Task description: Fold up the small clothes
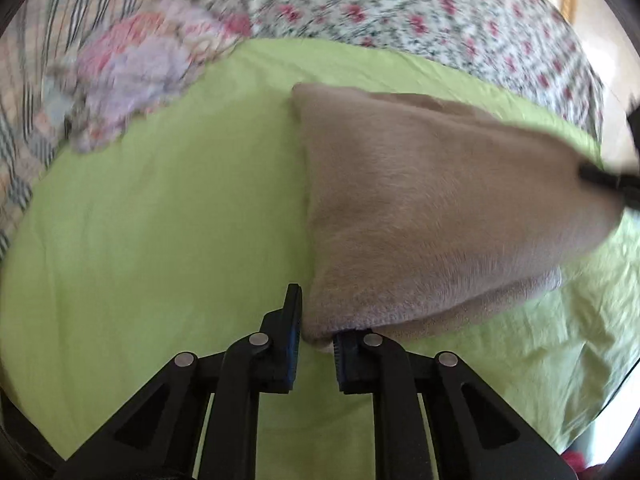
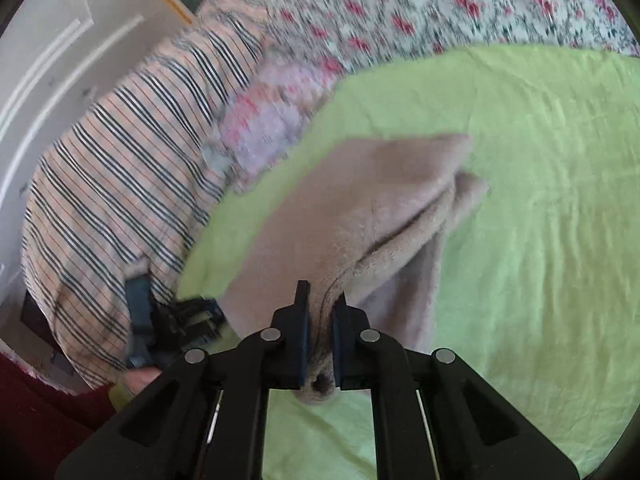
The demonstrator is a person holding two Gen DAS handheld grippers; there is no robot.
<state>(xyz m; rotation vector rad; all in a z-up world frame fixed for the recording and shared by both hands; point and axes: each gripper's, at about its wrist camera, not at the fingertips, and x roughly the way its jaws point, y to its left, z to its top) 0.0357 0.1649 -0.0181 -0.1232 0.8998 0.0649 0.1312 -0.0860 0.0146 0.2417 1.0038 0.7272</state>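
Observation:
A beige fleece garment [image 1: 420, 208] hangs stretched above a lime-green sheet [image 1: 152, 216]. My left gripper [image 1: 318, 332] is shut on its near corner, the cloth bunched between the jaws. The right gripper's tip [image 1: 600, 178] pinches the far corner at the right edge of the left wrist view. In the right wrist view my right gripper [image 2: 321, 320] is shut on a gathered fold of the same garment [image 2: 352, 208], which trails away over the green sheet [image 2: 540, 208]. The left gripper [image 2: 172, 320] shows at the lower left, at the garment's other corner.
A pile of pink and lilac clothes [image 1: 136, 80] lies at the sheet's far left edge; it also shows in the right wrist view [image 2: 272, 120]. A striped cloth [image 2: 120, 184] and a floral bedspread [image 2: 440, 4] surround the sheet. A white door [image 2: 48, 48] stands at left.

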